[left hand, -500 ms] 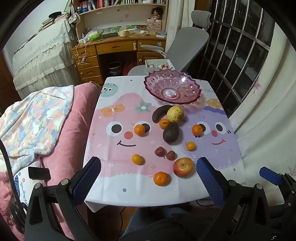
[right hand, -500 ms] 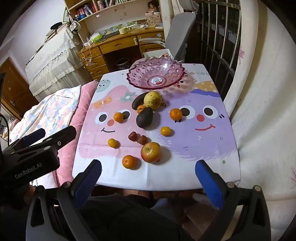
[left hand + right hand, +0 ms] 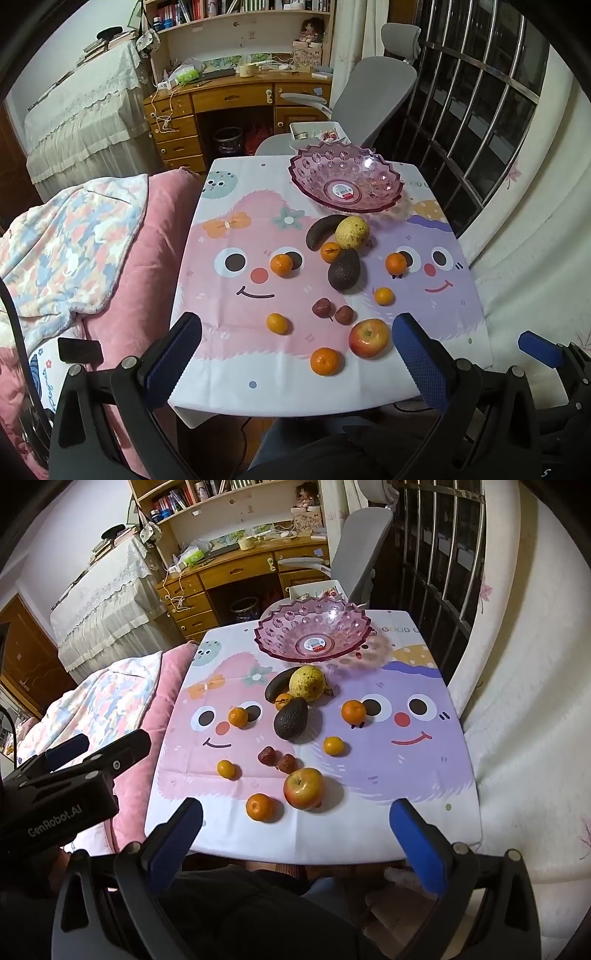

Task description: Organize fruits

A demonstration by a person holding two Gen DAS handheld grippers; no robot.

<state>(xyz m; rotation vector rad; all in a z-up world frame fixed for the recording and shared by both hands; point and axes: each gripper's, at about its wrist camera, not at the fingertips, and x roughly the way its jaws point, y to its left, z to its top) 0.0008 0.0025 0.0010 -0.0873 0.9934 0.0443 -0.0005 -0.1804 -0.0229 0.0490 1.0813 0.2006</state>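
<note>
Left wrist shows bare cloth along the table's (image 3: pixel 369 391) near edge, fruit spread mid-table from apple (image 3: pixel 368 338) to avocado (image 3: pixel 344 270), empty bowl (image 3: pixel 345 177) behind, left gripper (image 3: pixel 297 352) wide open, holding nothing; right wrist shows likewise, right gripper (image 3: pixel 295 825) spread empty above the edge, bed (image 3: pixel 110 701) alongside.

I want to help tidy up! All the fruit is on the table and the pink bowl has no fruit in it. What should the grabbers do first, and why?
Probably lower the right gripper onto the apple. Both grippers are open and hold nothing, the left gripper too. The apple lies near the table's front edge, just ahead of the right gripper, with open cloth to its right. From there it can go into the pink bowl, which holds no fruit.
</note>
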